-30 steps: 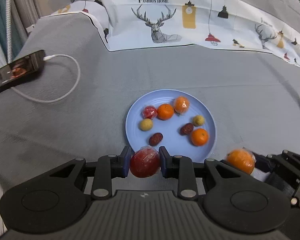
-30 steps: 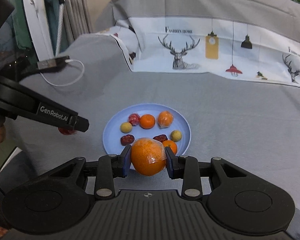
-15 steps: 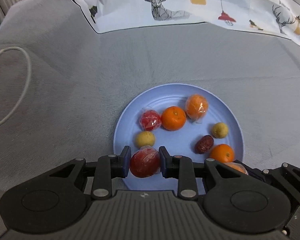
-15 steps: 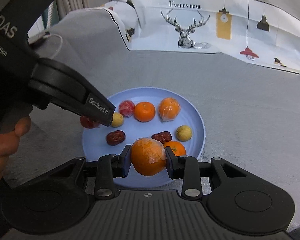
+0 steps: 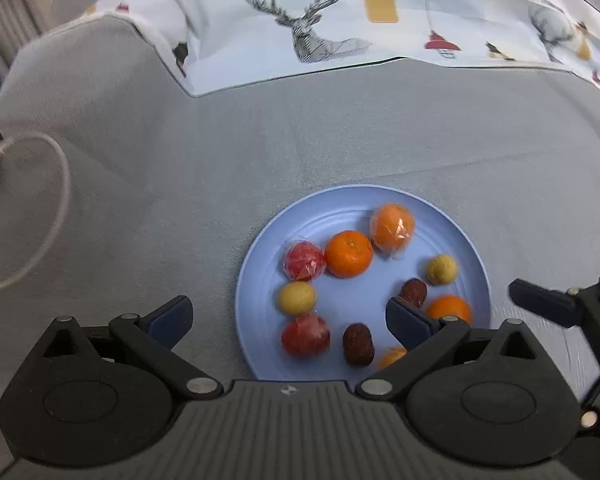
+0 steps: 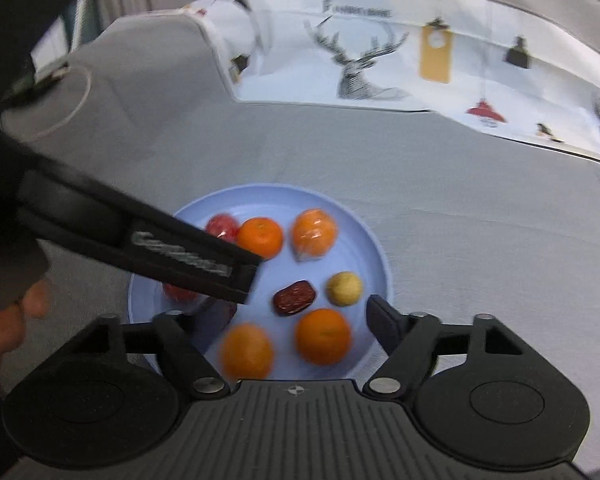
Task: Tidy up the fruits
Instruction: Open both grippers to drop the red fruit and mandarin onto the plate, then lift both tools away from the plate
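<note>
A light blue plate on the grey cloth holds several small fruits. My left gripper hangs over the plate's near left edge, its jaws opening. A red wrapped fruit lies free on the plate between them, touching neither pad. My right gripper is over the plate's near edge, jaws opening. A blurred wrapped orange sits loose on the plate between its fingers, beside a bare orange. The left gripper's finger crosses the right wrist view and hides part of a red fruit.
A white cable loops on the cloth at the left. A printed cloth with a deer lies behind the plate. A hand holds the left gripper. Two dates and yellow fruits lie among the oranges.
Both grippers moved forward and down over the plate, then opened. The red wrapped fruit and the wrapped orange left the pads and now lie on the plate.
</note>
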### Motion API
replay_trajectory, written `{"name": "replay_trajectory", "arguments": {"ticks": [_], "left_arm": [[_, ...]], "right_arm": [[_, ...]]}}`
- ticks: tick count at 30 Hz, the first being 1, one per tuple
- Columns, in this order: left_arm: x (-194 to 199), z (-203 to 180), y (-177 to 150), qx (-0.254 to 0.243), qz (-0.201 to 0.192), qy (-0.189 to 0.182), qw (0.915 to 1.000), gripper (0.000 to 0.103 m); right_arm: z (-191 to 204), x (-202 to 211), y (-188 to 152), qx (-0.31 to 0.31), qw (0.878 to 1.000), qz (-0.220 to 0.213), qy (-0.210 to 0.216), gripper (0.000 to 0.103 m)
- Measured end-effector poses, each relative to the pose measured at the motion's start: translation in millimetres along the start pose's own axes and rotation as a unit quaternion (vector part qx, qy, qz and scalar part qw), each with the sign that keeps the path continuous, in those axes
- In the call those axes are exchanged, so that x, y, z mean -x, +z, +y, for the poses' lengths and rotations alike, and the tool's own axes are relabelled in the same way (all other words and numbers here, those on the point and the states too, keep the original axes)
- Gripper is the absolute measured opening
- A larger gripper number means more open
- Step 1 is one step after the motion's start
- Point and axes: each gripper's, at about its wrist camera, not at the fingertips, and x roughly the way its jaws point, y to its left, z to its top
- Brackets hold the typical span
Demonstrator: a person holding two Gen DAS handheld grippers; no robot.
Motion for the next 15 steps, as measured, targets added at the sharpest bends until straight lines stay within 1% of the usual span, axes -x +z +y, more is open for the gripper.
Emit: {"name": "replay_trajectory", "arguments": {"ticks": [2,5,7,10,12,15], "left_arm": [[11,0,-4,-0.001,-0.002,0.007,1.0,0.102],[32,1,-12,0.007,0.005,0.001,1.0,0.102],[48,3,-19,0.024,0.01,-0.009,0.9996,0.103],[76,5,-36,0.055,0.003,-0.006,0.9985,0.103],[94,3,-49,0.054,-0.005,-0.009,0.9985,0.103],[113,1,-65,0.046,-0.013,-0.003,0.9988,0.103]], "right_arm": [[1,15,-6,0.004,1.0,0.001,-0.006,0.086],[4,41,-15,0.005,1.0,-0.001,-0.007,0.09],[6,58,-19,0.001,1.0,-0.006,-0.007,0.094],[10,84,-22,0.003,1.0,-0.022,-0.01,0.099],[12,101,-25,0.006,0.999,-0.036,-0.014,0.102],[14,121,-31,0.009,0.998,-0.053,-0.027,0.102]]}}
